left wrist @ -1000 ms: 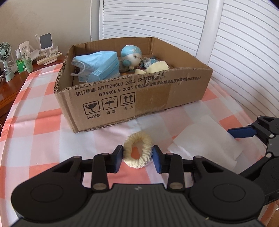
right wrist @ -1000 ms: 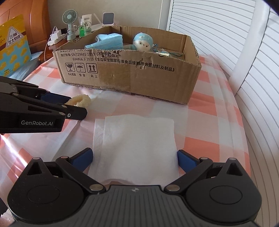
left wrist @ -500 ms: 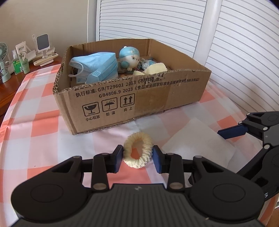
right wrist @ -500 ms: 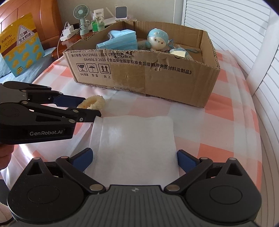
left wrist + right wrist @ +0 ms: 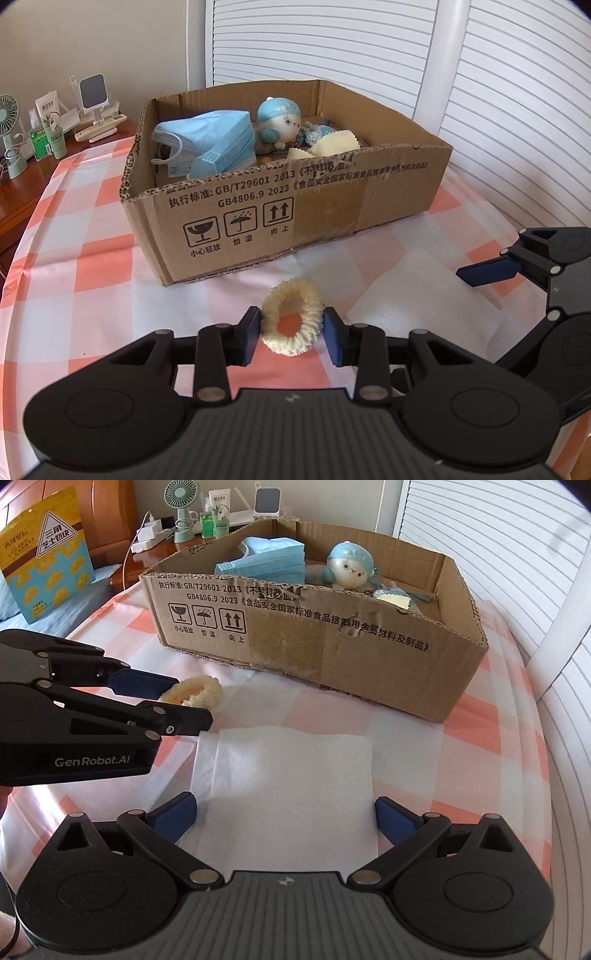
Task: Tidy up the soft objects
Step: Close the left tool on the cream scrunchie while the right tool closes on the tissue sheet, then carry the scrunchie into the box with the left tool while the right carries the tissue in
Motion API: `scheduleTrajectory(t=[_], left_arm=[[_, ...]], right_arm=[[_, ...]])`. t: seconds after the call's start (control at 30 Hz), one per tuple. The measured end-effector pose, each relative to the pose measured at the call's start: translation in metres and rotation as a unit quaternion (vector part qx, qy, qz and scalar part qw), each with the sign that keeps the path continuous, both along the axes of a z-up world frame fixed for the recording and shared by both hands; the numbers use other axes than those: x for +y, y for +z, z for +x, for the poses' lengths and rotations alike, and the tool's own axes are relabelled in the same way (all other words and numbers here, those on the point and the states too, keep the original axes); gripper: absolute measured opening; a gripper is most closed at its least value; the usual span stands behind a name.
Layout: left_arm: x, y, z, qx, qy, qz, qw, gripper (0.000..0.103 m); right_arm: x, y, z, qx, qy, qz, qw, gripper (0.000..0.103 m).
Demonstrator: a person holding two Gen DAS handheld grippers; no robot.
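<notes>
Cream scrunchie (image 5: pixel 291 322): a fuzzy ring lying on the checked tablecloth (image 5: pixel 74 258), in front of the cardboard box and just left of the white tissue.
Left gripper (image 5: pixel 291 328): blue pads close in on the scrunchie's two sides, touching or almost touching its fluff; the jaws stand narrow, and the ring looks lightly squeezed into an oval while it rests on the cloth.
Right gripper (image 5: pixel 284 814): jaws spread wide, one blue pad at each side edge of the tissue's near end; neither pad presses on it and nothing is gripped.
White tissue (image 5: pixel 288 775): a folded sheet lying flat on the cloth, between the right gripper and the box, with a narrow flap along its left edge.
Cardboard box (image 5: pixel 332 642): open-topped, printed with handling symbols on the front wall, whose top edge is torn; it stands on the cloth beyond both soft items.
Box contents: a stack of blue face masks (image 5: pixel 210 147) at the left, a round blue-capped plush toy (image 5: pixel 279 122) near the middle, and a pale yellow cloth with zigzag edges (image 5: pixel 332 147) beside the toy.
Side table: a small green fan (image 5: pixel 181 502) and bottles stand beyond the box.
</notes>
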State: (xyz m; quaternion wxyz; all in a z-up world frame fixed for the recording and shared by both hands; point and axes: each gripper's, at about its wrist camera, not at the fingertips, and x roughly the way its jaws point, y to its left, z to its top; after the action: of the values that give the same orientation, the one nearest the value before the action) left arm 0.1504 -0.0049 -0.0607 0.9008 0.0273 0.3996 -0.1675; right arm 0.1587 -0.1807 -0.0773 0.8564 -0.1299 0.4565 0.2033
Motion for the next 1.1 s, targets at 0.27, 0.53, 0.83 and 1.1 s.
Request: scheduleTrajectory(t=[0.27,0.53,0.83,1.1], left_arm=[[0.000,0.001,0.000,-0.002,-0.001,0.001,1.0000,0.035],[0.001,0.006,-0.001,-0.009,-0.007,0.002,0.9999,0.035],[0.002,0.013,-0.005,-0.015,-0.023,0.014,0.9995,0.035],[0.004,0.024,-0.013,-0.022,-0.031,0.013,0.9992,0.035]], right_arm=[[0.005,0.009,-0.012,-0.016,0.031,0.002,0.999,0.076],[0.007,0.017,-0.019,-0.035,0.031,-0.007,0.999,0.048],[-0.001,0.024,-0.023,-0.041,0.023,0.001,0.999,0.036],[-0.006,0.036,-0.031,-0.054,0.017,0.007,0.998,0.036]])
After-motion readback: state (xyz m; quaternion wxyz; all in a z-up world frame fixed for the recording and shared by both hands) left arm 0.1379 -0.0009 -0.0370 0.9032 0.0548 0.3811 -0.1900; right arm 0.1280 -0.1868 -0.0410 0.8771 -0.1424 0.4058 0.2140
